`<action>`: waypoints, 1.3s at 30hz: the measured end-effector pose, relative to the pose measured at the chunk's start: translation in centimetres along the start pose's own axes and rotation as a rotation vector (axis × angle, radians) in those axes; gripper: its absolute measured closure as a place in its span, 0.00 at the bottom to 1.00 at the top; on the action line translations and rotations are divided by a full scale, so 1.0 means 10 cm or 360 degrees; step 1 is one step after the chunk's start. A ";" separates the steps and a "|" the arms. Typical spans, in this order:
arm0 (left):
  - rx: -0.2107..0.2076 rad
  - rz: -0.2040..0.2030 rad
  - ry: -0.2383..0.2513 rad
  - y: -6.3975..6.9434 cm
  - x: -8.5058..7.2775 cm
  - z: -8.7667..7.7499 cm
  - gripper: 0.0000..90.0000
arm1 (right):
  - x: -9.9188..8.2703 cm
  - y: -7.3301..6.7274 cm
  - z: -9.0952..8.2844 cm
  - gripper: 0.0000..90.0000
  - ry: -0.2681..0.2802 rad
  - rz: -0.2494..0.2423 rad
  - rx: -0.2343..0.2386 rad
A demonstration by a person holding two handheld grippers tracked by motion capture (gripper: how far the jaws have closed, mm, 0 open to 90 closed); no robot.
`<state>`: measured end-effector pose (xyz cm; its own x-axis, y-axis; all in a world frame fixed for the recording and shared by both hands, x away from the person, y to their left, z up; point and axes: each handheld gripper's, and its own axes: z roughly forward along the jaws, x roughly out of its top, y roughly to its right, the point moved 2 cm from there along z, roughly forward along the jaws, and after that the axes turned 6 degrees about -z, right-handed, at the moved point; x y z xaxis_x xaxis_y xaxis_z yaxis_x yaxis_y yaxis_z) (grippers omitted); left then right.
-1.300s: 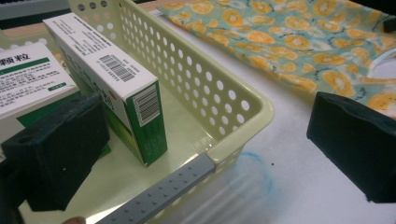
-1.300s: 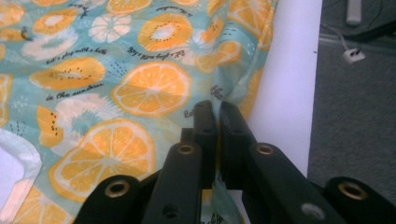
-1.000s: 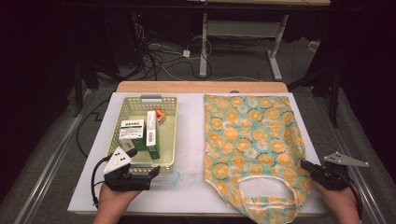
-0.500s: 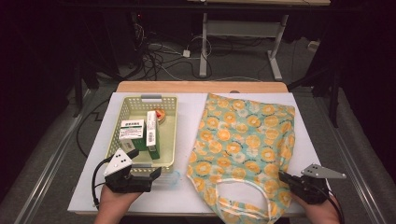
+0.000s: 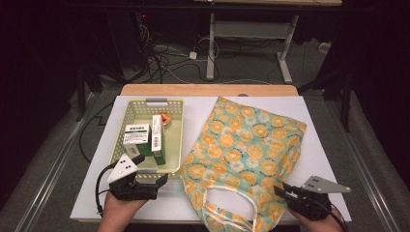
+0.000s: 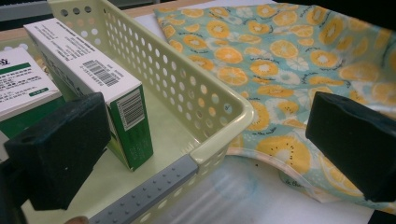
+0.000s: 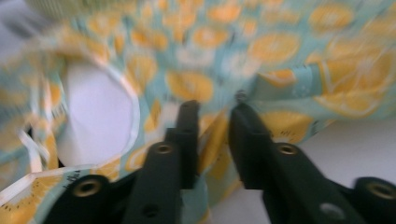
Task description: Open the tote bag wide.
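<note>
Now that the right claw point(image 5: 285, 192) has dragged the orange-print tote bag point(image 5: 244, 150) left until it sits skewed against the basket point(image 5: 175, 104), its jaws have just been opening, fabric loose between them, so looks like a release. The left claw point(image 5: 145, 180) hovers wide apart at the basket's near rim. Boxes point(image 5: 144, 136) inside are next, though the bag's mouth lies flat on the desk point(image 5: 319, 130).

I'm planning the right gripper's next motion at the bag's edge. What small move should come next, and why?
Probably back the right gripper a little off the fabric bag. Its jaws have just been opening, with a fold of cloth between them, no longer pinched. The bag now lies slanted beside the basket, its near corner touching it, so the drag looks finished. The left gripper is open at the basket's near corner.
</note>
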<state>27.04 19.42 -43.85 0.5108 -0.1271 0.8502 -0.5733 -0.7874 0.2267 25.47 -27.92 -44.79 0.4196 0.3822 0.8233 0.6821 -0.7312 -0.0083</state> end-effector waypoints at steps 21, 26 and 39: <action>0.0037 -0.0014 0.0010 0.02 0.01 0.04 0.00 | 0.23 1.98 0.68 0.52 -0.0036 0.0409 -0.0480; 0.0047 -0.0002 -0.0023 0.03 -0.03 0.06 0.00 | 0.22 2.26 1.00 0.29 -0.0214 0.0486 -0.0493; 0.0028 0.0002 -0.0044 0.05 -0.04 0.08 0.00 | 0.29 1.90 1.26 0.94 -0.0330 0.0054 -0.0266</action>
<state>27.08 18.66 -44.42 0.5277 -0.1448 0.8370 -0.5626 -0.7978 0.2167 47.18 -33.57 -49.70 0.5660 0.4508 0.6902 0.5643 -0.8222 0.0743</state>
